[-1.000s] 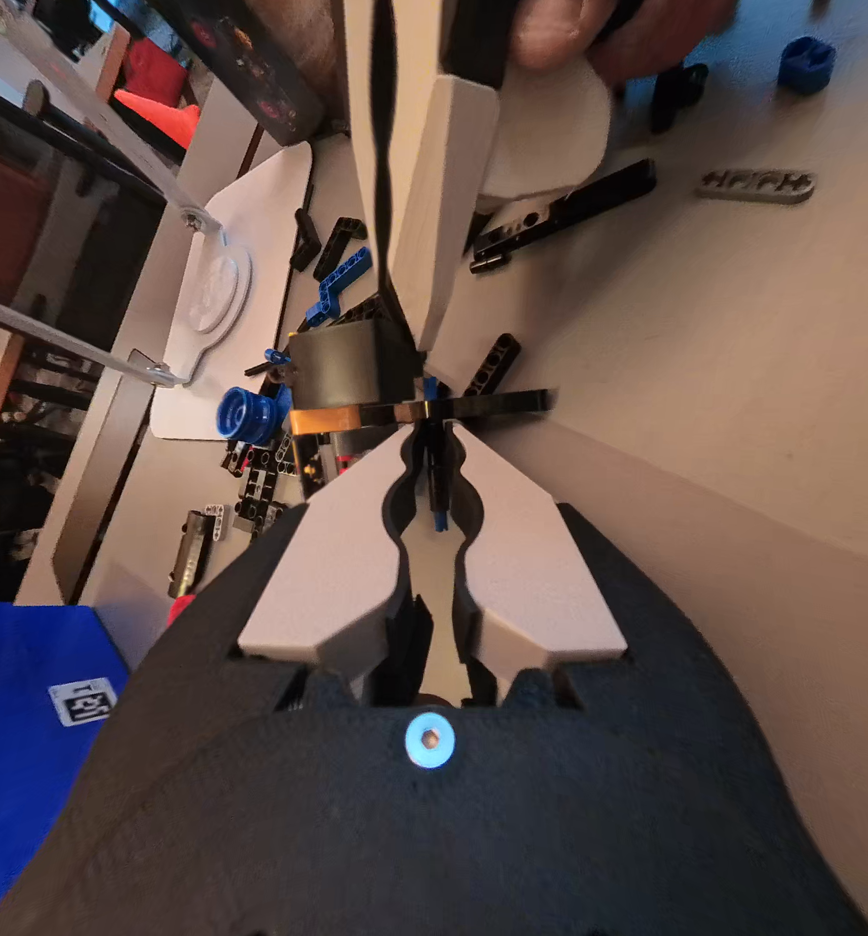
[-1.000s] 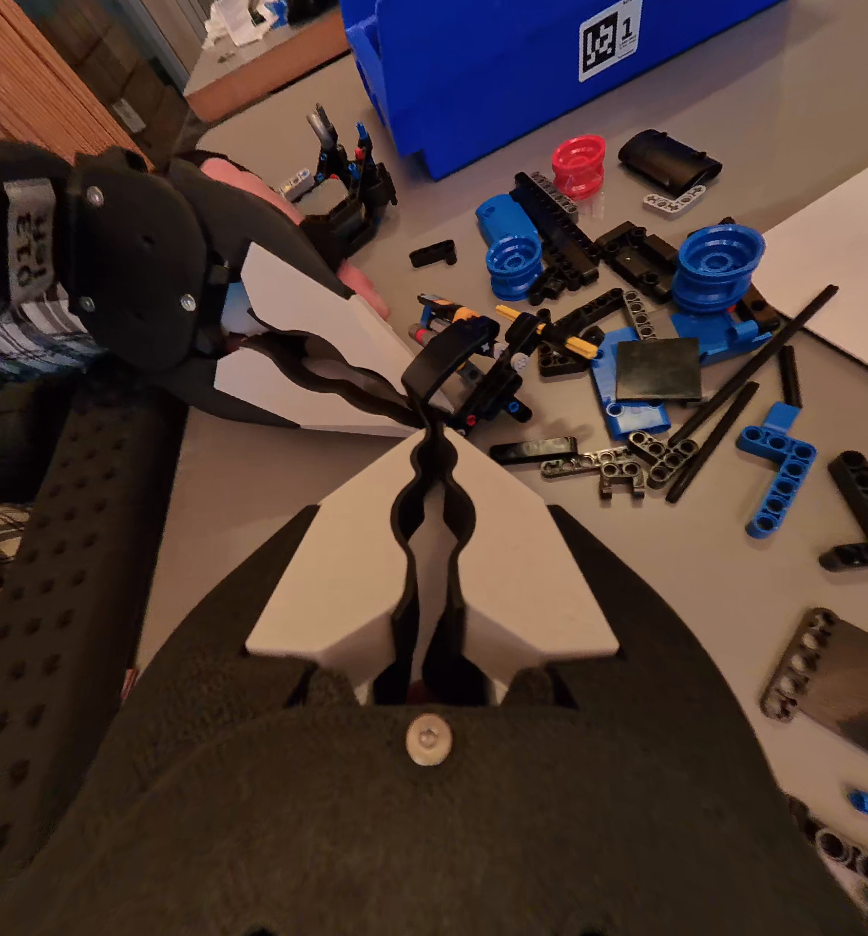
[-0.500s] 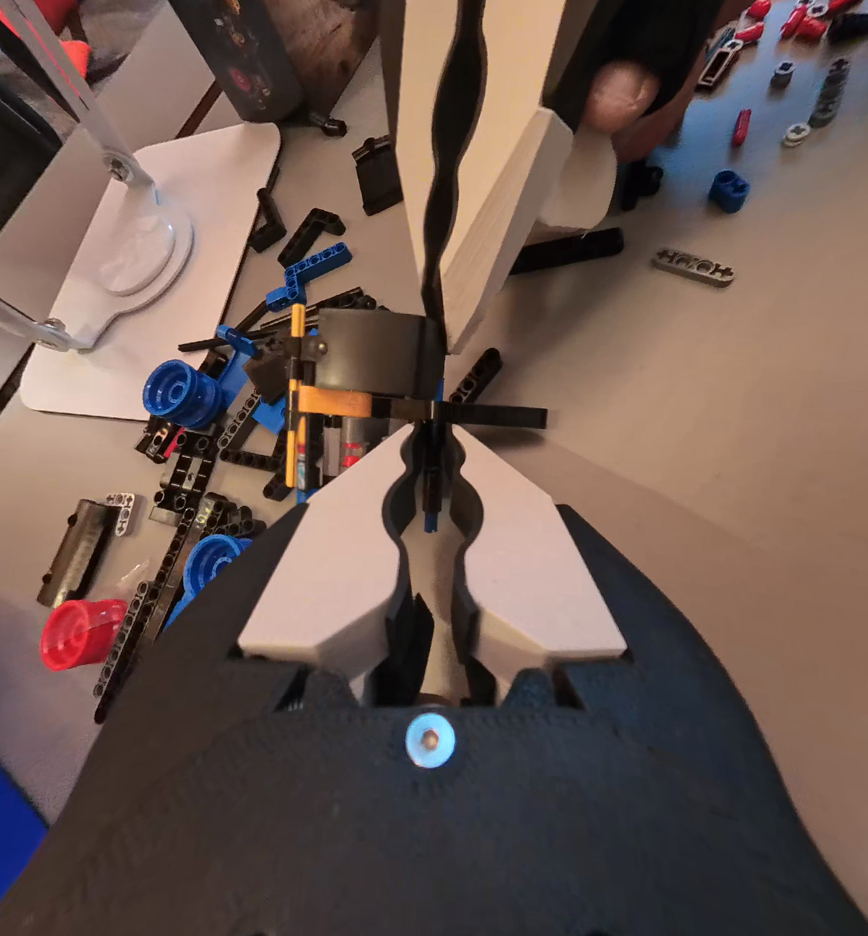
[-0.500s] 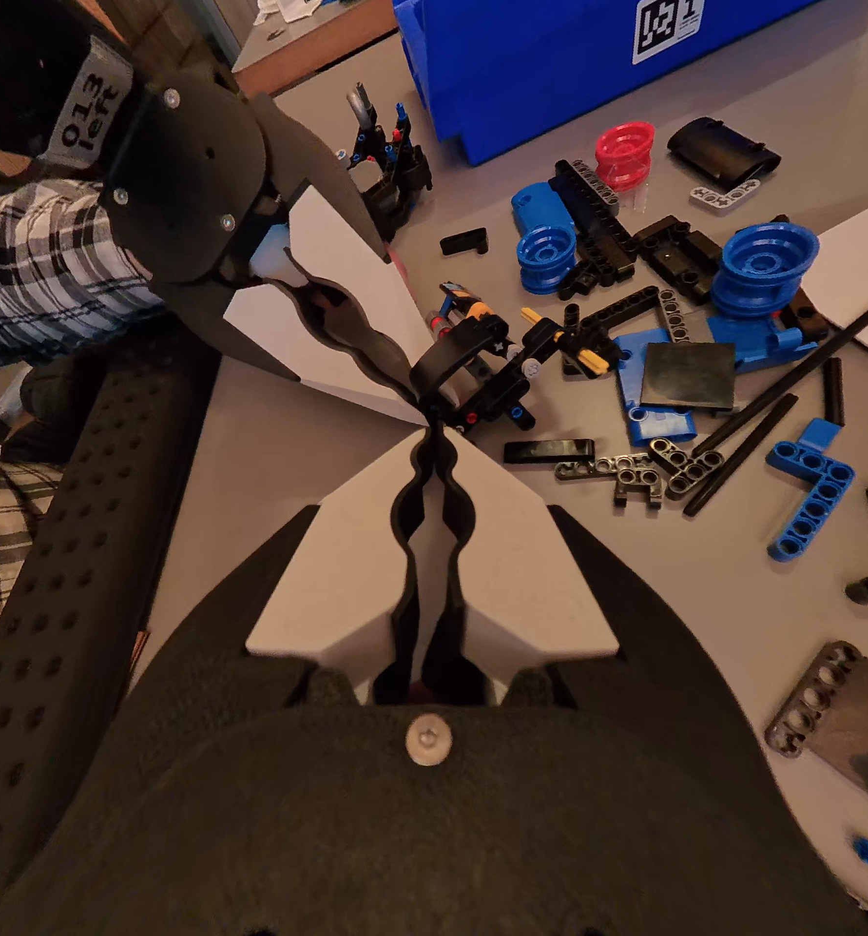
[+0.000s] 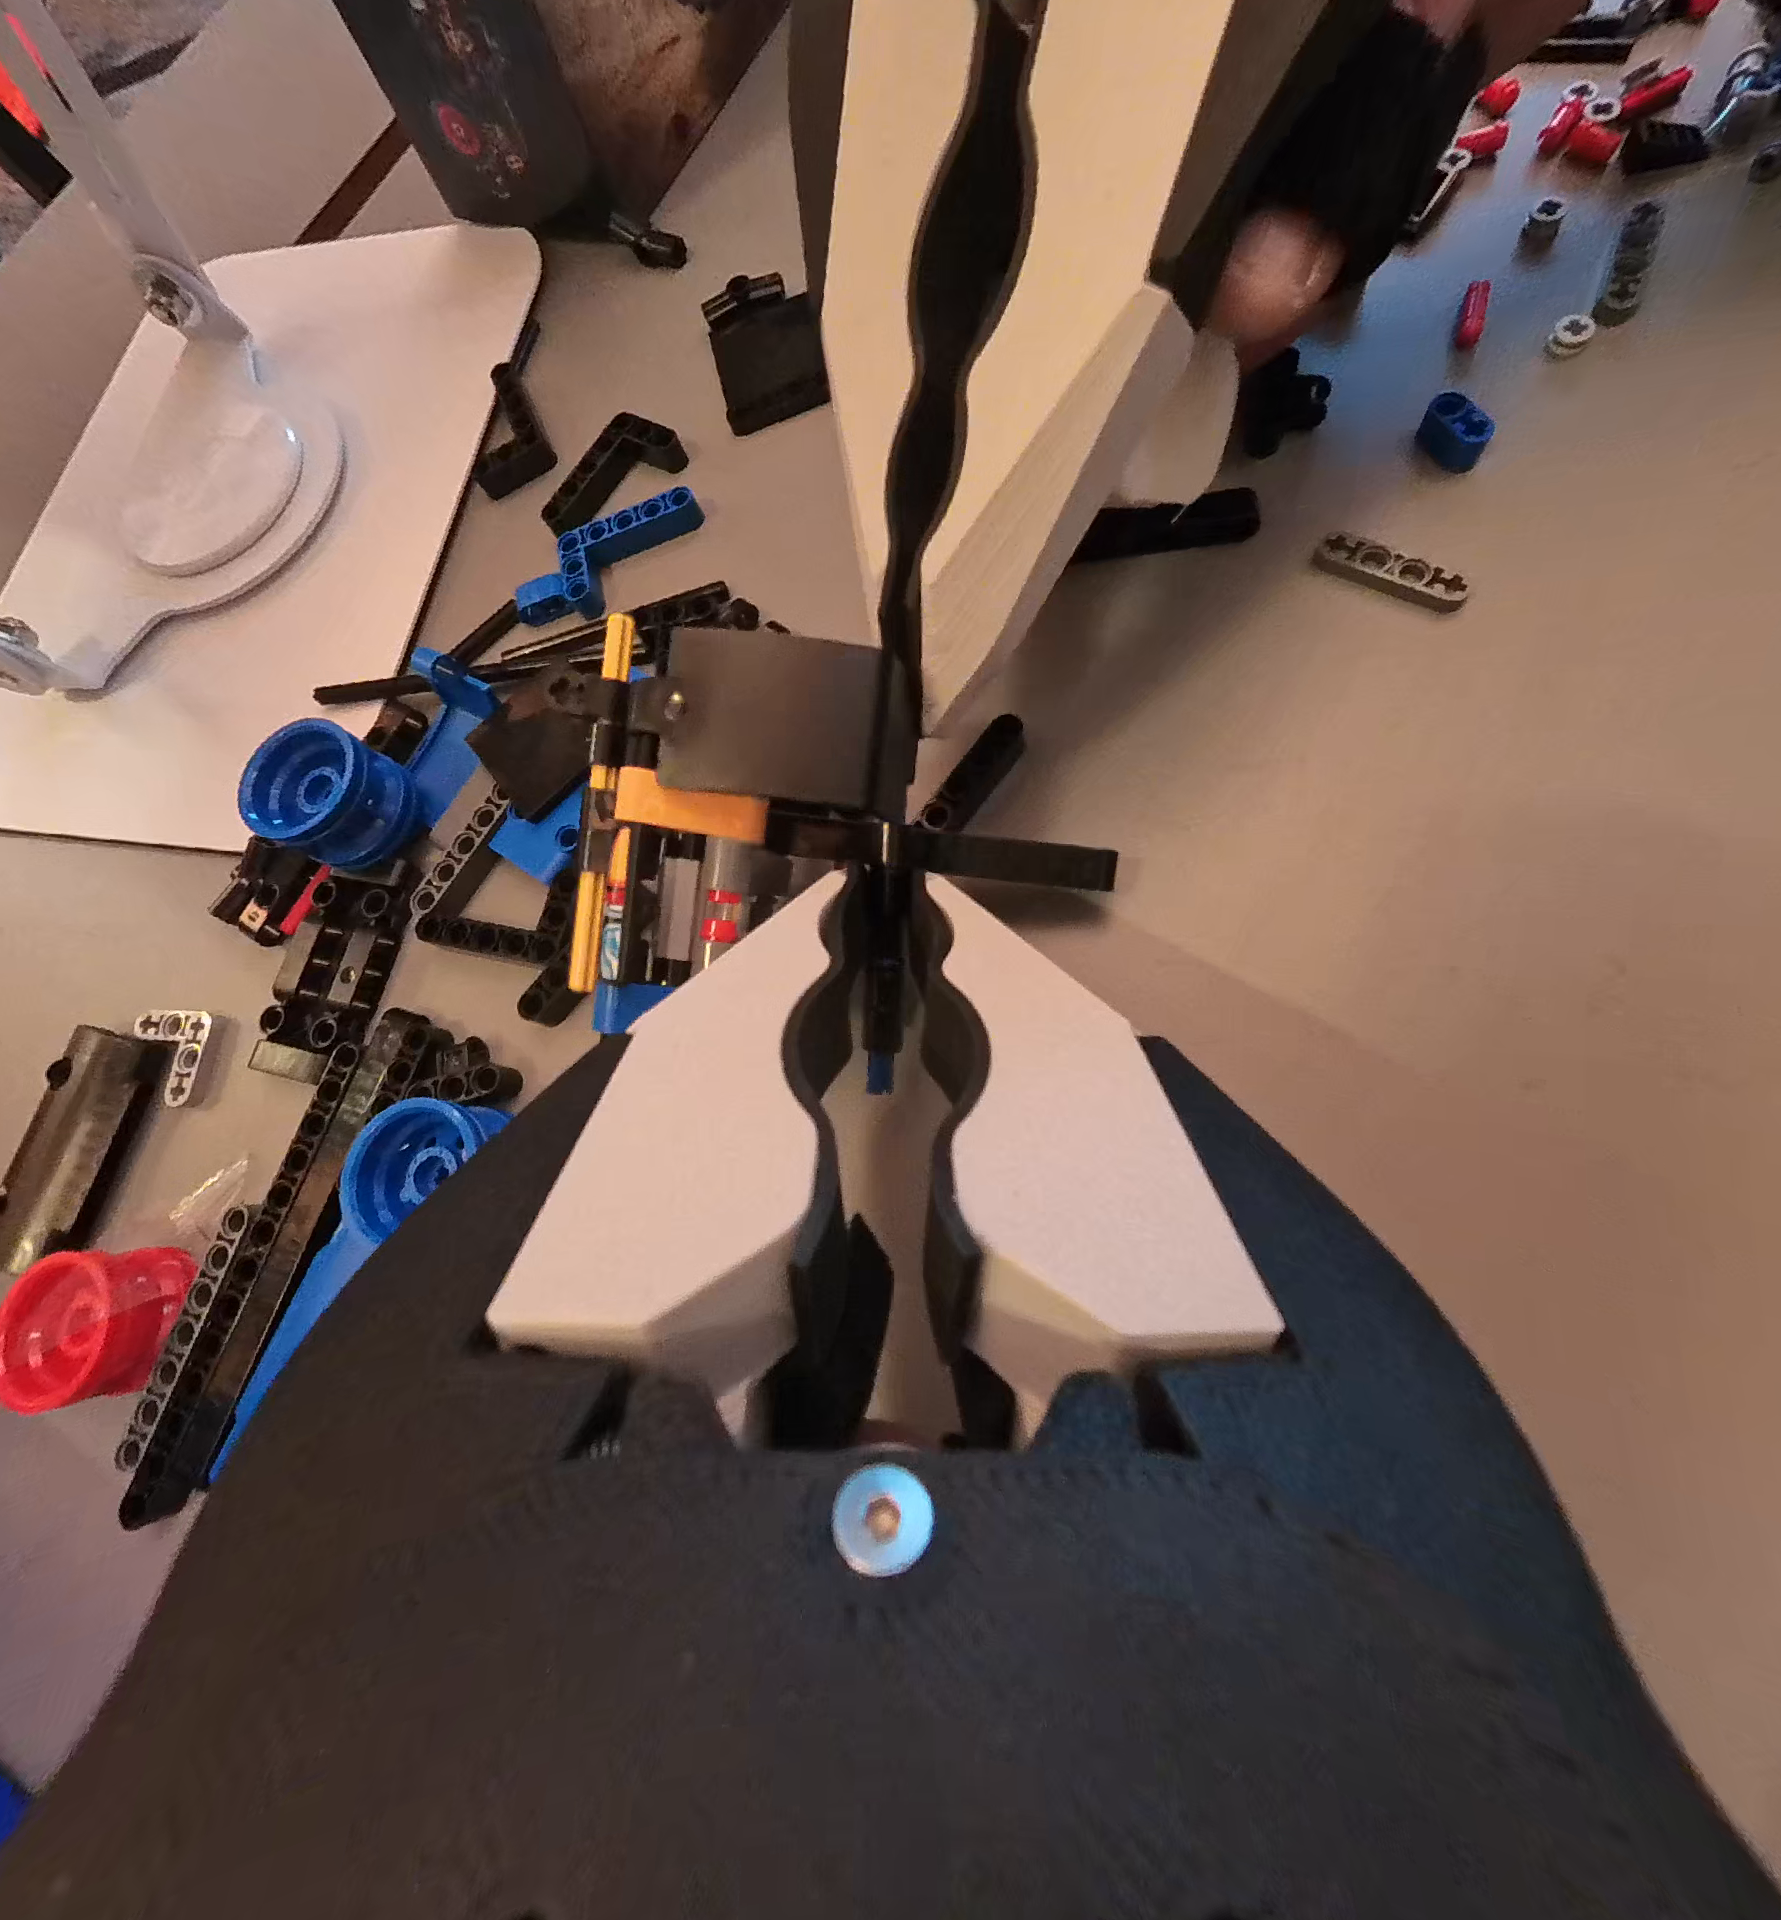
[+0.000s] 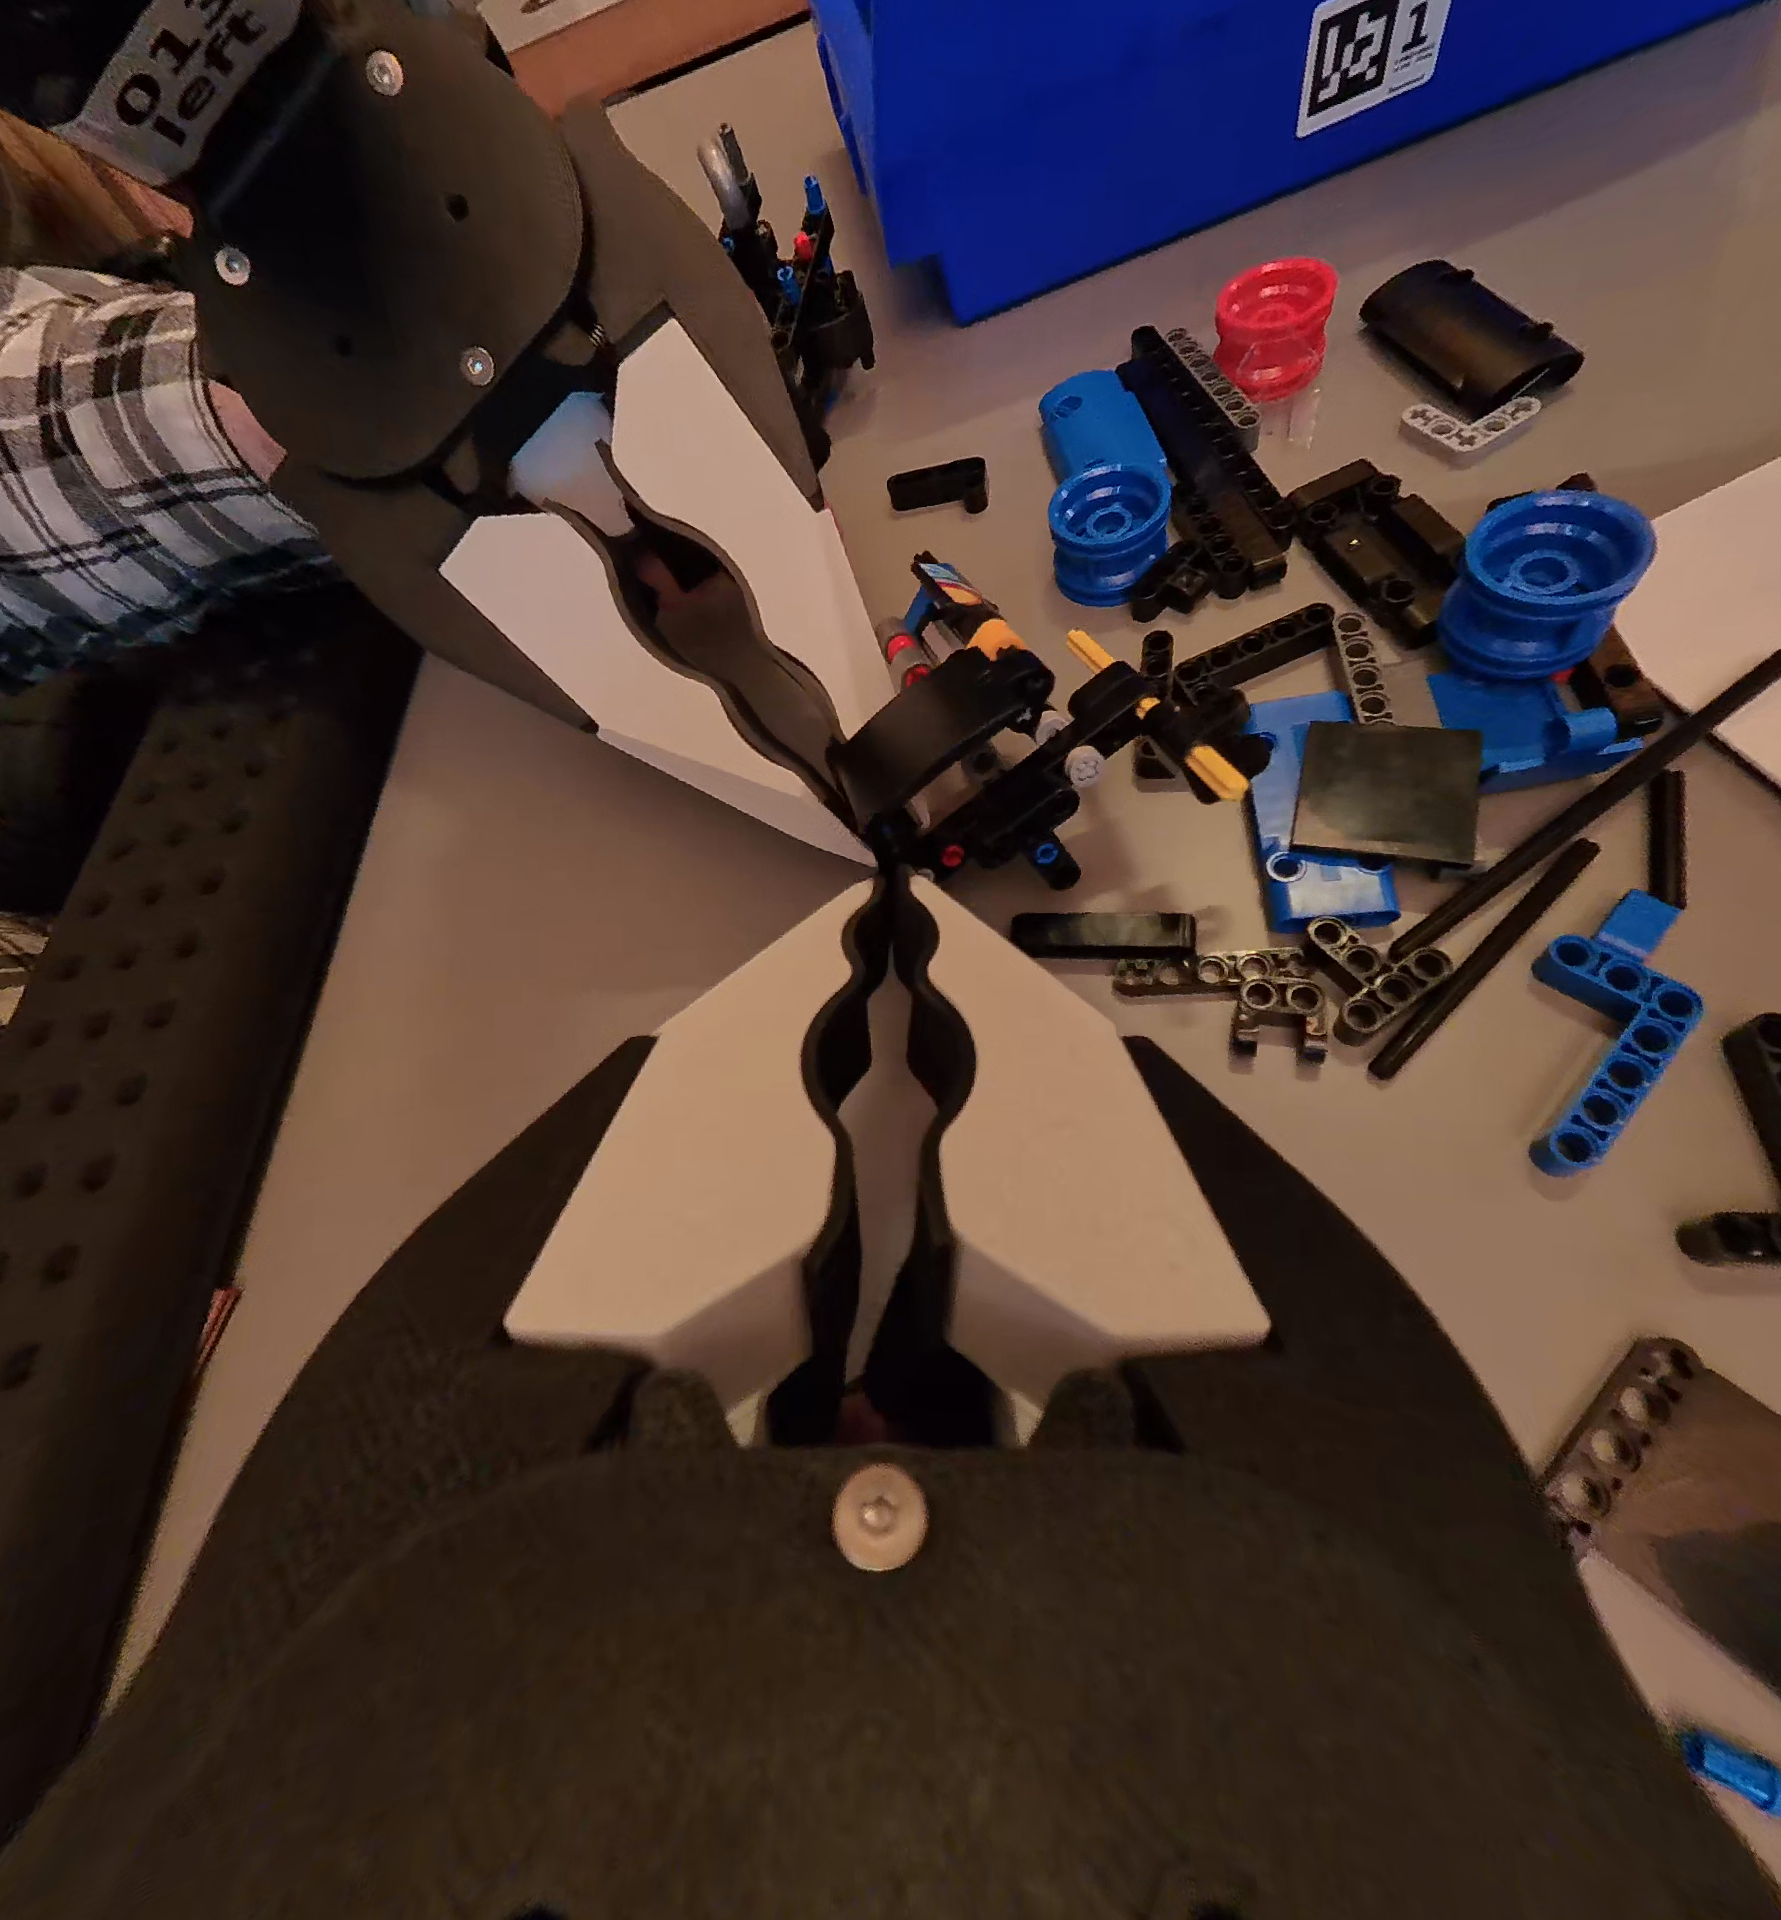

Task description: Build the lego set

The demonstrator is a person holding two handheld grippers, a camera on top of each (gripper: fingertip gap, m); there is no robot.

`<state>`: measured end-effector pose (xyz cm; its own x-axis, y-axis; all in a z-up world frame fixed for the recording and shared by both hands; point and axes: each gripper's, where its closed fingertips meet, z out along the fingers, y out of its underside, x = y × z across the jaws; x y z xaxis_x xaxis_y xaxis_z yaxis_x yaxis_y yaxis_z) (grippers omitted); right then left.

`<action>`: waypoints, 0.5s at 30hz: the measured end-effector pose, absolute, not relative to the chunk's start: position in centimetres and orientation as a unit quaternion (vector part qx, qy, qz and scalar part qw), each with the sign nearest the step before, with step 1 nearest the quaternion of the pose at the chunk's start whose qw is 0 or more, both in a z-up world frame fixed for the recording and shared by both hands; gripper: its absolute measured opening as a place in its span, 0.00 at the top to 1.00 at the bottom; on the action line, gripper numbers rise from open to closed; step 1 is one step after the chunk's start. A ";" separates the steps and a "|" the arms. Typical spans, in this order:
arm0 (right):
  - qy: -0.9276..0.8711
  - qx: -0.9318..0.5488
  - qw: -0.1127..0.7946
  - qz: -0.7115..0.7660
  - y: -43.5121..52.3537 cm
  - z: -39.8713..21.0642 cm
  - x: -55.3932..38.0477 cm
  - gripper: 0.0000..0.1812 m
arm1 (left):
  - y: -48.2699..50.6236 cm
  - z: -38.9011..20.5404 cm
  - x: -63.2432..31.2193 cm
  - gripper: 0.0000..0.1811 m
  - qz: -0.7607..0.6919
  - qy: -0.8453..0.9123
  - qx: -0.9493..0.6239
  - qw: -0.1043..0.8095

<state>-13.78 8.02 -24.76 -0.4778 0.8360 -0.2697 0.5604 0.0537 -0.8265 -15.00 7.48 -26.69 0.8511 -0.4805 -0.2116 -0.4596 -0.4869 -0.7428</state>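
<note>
A small lego assembly (image 5: 761,748) has a black curved panel, an orange piece, a yellow axle and grey parts. It is held above the table between both grippers. My left gripper (image 5: 881,904) is shut on a thin black part at the assembly's near end, and a blue-tipped pin (image 5: 878,1075) shows between its fingers. My right gripper (image 5: 896,717) comes in from the top, shut on the black panel's edge. In the right wrist view, my right gripper (image 6: 891,894) meets the left gripper (image 6: 850,805) tip to tip at the assembly (image 6: 953,727).
Loose pieces lie on the grey table: blue wheels (image 5: 320,795), a red wheel (image 5: 75,1330), black beams, a blue L beam (image 6: 1618,1039) and a black square panel (image 6: 1385,795). A white stand base (image 5: 242,499) is at the left. A blue bin (image 6: 1177,135) stands at the back, with a small sub-assembly (image 6: 803,281) beside it. My two grippers' fingertips are within a few centimetres of each other. From either gripper's tips it is about 20 cm to the red wheel (image 5: 75,1330). Look for it in the right wrist view (image 6: 1267,300) too.
Both grippers stay shut on the assembly and have moved together. The left wrist view has levelled out, and more of the loose pieces on the table show.
</note>
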 end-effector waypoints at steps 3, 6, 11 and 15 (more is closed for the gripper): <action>-0.709 -0.492 0.146 0.484 8.0 -24.6 -13.9 1.00 | 7.5 -26.6 -15.0 0.98 -0.021 0.272 -0.863 0.426; -0.710 -0.490 0.161 0.480 8.2 -24.5 -14.0 1.00 | 7.6 -26.6 -15.1 0.98 -0.016 0.276 -0.862 0.425; -0.709 -0.479 0.168 0.490 8.1 -24.3 -14.1 1.00 | 7.6 -26.5 -15.0 0.98 -0.031 0.274 -0.862 0.425; -0.707 -0.474 0.163 0.498 8.0 -24.1 -14.0 1.00 | 7.6 -26.3 -14.9 0.98 -0.046 0.271 -0.862 0.426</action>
